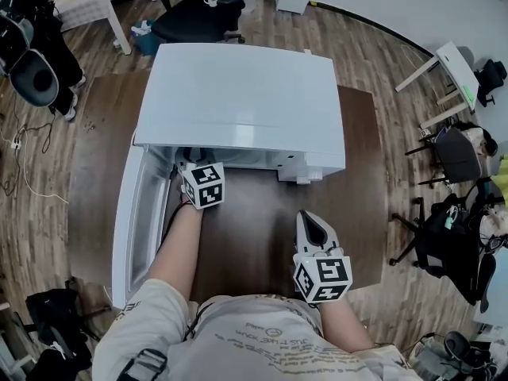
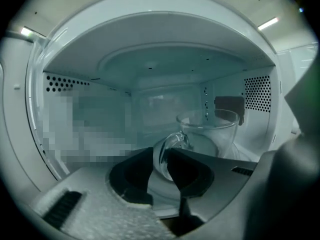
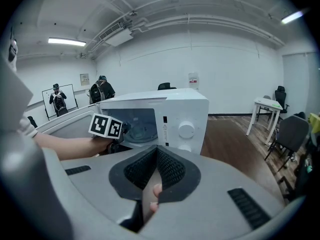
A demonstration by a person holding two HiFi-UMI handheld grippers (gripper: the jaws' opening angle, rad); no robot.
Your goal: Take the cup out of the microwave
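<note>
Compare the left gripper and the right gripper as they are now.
The left gripper reaches inside the microwave; the right gripper hangs outside, over the table. The left gripper's jaws clasp the handle of the glass cup; the right gripper's jaws are together, empty. Both carry a marker cube.

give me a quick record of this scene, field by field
microwave: white, on brown table, door swung open
cup: clear glass, upright inside, near the right wall
left gripper: inside the cavity, fingers closed on the cup's handle
right gripper: shut, empty, outside above the table
task stage: cup not yet out
</note>
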